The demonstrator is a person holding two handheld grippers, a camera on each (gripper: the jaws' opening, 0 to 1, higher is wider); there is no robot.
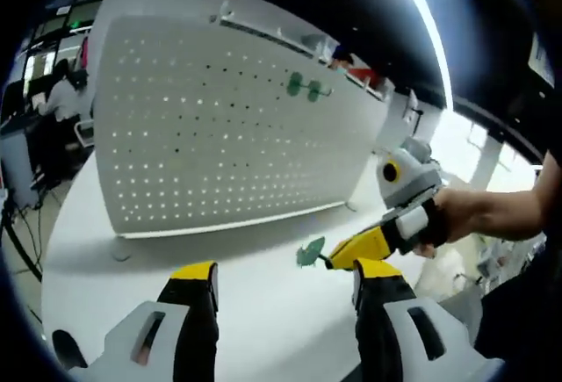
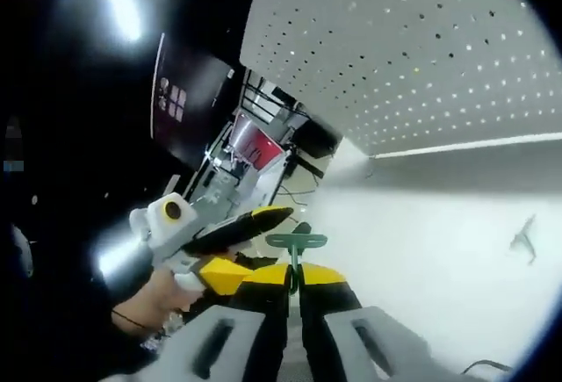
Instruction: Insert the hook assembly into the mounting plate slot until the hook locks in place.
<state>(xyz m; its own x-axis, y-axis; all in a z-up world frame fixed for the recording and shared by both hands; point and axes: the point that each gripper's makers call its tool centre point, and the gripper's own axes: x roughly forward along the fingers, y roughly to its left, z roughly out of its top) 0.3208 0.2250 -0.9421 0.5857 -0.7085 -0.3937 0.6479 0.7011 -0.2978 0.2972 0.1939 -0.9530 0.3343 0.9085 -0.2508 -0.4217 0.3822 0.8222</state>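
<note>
A white pegboard mounting plate (image 1: 219, 127) stands upright on the white table (image 1: 263, 329), with two green hooks (image 1: 304, 88) hung near its upper right. My left gripper (image 1: 290, 278) is open and holds nothing, short of the board. From the right a hand brings in my right gripper (image 1: 338, 257), shut on a green hook assembly (image 1: 310, 252) low over the table. In the right gripper view the same hook (image 2: 296, 246) stands pinched between the right gripper (image 2: 294, 281) jaws. The left gripper (image 2: 255, 241) is beside it, and the pegboard (image 2: 421, 57) is at the upper right.
Another green hook (image 2: 524, 240) lies loose on the table (image 2: 421, 250) to the right. A rail with shelving (image 1: 290, 39) runs behind the board. A person sits at desks (image 1: 53, 92) at the far left. Racks and a red item (image 2: 255, 147) lie past the table edge.
</note>
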